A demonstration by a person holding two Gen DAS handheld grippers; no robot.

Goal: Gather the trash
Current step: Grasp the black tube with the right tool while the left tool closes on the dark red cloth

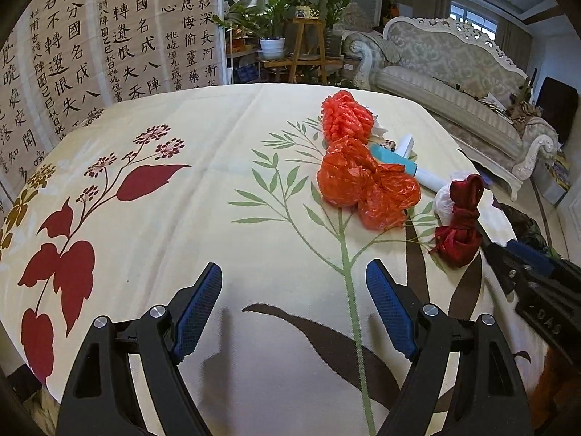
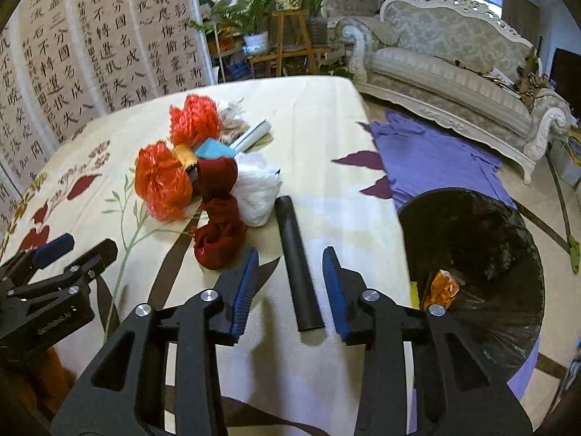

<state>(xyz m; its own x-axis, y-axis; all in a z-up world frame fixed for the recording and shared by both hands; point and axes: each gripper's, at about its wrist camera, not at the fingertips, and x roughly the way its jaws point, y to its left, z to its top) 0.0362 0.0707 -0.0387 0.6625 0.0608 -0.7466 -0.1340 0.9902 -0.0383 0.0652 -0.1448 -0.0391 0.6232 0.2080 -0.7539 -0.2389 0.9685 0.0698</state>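
Note:
Trash lies in a pile on the floral tablecloth (image 1: pixel 203 189): two crumpled orange plastic bags (image 1: pixel 363 189) (image 2: pixel 163 178), a knotted dark red cloth (image 1: pixel 459 225) (image 2: pixel 218 225), a white plastic wad (image 2: pixel 258 189), and a teal and white box (image 1: pixel 395 160). A black tube (image 2: pixel 298 265) lies on the cloth between the open fingers of my right gripper (image 2: pixel 290 276). My left gripper (image 1: pixel 294 290) is open and empty, above bare cloth short of the pile. A bin lined with a black bag (image 2: pixel 483 265) stands right of the table and holds an orange wrapper (image 2: pixel 441 287).
A purple cloth (image 2: pixel 428 156) lies on the floor behind the bin. A pale ornate sofa (image 2: pixel 454 69) stands at the back right, potted plants (image 1: pixel 290 21) on wooden stands at the back, a calligraphy screen (image 1: pixel 90 47) on the left.

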